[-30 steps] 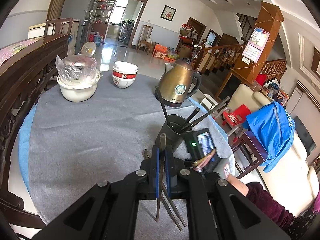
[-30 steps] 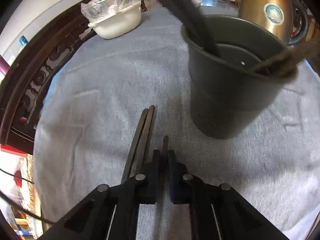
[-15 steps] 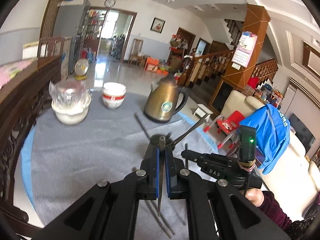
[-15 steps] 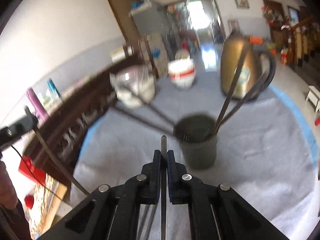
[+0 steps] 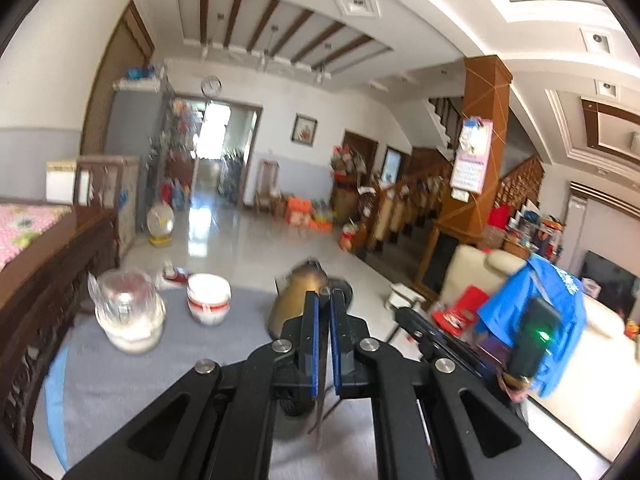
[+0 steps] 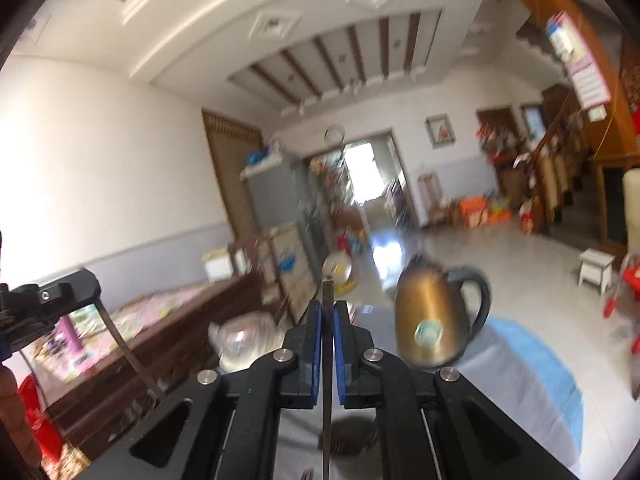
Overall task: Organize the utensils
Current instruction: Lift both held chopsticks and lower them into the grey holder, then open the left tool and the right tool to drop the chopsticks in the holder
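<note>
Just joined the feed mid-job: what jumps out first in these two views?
The right tongs fill the foreground, clamped on a dark chopstick pointing straight up. Behind stands a gold kettle on the grey table. The left tongs pinch another chopstick.

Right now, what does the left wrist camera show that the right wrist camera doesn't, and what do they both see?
Only the left wrist view shows the stacked red and white bowls, the blue jacket on the cream sofa, and the right gripper from the side.

Only the right wrist view shows the dark cup below its chopstick, and the left gripper holding another.

Both show the brass kettle, the plastic-wrapped white bowl and the grey tablecloth.
</note>
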The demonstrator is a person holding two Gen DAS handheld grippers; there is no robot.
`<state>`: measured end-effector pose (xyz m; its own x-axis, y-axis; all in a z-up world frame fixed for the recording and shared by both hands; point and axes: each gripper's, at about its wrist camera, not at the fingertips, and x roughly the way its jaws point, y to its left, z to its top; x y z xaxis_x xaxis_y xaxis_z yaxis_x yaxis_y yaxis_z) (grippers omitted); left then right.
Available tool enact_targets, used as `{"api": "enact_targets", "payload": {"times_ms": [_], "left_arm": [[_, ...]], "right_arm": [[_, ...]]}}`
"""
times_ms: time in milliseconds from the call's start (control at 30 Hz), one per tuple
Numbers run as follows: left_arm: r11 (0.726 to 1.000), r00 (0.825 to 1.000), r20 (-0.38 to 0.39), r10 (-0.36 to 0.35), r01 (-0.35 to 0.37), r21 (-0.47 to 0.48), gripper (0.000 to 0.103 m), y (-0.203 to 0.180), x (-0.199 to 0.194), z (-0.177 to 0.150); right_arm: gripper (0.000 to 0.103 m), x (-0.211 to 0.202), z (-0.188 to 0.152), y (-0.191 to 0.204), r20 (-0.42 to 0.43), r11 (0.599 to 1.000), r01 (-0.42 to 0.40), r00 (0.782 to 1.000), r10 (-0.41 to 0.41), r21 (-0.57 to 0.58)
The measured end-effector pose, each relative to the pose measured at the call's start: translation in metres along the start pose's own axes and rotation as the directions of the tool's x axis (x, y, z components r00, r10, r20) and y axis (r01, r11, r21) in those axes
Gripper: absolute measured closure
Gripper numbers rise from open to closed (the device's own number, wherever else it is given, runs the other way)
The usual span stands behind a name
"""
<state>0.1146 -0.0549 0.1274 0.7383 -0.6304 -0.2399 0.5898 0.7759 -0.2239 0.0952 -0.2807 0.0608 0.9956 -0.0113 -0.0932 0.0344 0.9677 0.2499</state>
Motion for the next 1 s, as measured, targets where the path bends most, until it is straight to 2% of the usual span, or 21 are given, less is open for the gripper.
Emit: {"api": "enact_targets", "payload": {"times_ms": [167, 267, 433, 533, 733, 900, 933, 1000], "left_arm": [[0.996, 0.993, 0.097, 0.074, -0.078, 0.034, 0.098, -0.019, 0.028, 0.008], [0.993, 0.988, 0.113, 0.109, -0.114, 0.041, 0.098, -0.021, 0.052, 0.005], [0.983, 0.979, 0.106, 0.175, -0.18, 0.045, 0.098, -0.019, 0.093, -0.014], [0.972, 0.972, 0.094, 0.217, -0.224, 0.072, 0.098, -0.016, 0.112, -0.032], [0.97, 0.974, -0.024, 0.225, -0.221, 0.1, 0.098, -0.013, 0.137, -0.057], [0.968, 0.968, -0.092, 0.234, -0.224, 0.111, 0.098, -0.012, 0.128, -0.069], [0.968, 0.967, -0.096, 0.234, -0.223, 0.114, 0.095, -0.012, 0.124, -0.07], [0.967, 0.967, -0.097, 0.234, -0.222, 0.124, 0.08, -0.011, 0.112, -0.069]], "right_arm": [[0.097, 0.001, 0.01, 0.001, 0.121, 0.997, 0.075, 0.99, -0.072, -0.019], [0.096, 0.017, 0.003, -0.002, 0.14, 0.994, 0.111, 0.984, -0.11, 0.002], [0.096, 0.048, -0.019, -0.011, 0.051, 0.992, 0.119, 0.991, -0.121, 0.035], [0.096, 0.053, -0.032, -0.018, -0.003, 0.992, 0.113, 0.994, -0.113, 0.049], [0.096, 0.054, -0.044, -0.027, -0.109, 0.994, 0.099, 0.99, -0.092, 0.055], [0.095, 0.047, -0.053, -0.033, -0.168, 0.996, 0.06, 0.985, -0.048, 0.067], [0.094, 0.045, -0.054, -0.033, -0.17, 0.996, 0.05, 0.985, -0.037, 0.072], [0.094, 0.041, -0.054, -0.032, -0.178, 0.997, 0.02, 0.984, -0.005, 0.078]]}}
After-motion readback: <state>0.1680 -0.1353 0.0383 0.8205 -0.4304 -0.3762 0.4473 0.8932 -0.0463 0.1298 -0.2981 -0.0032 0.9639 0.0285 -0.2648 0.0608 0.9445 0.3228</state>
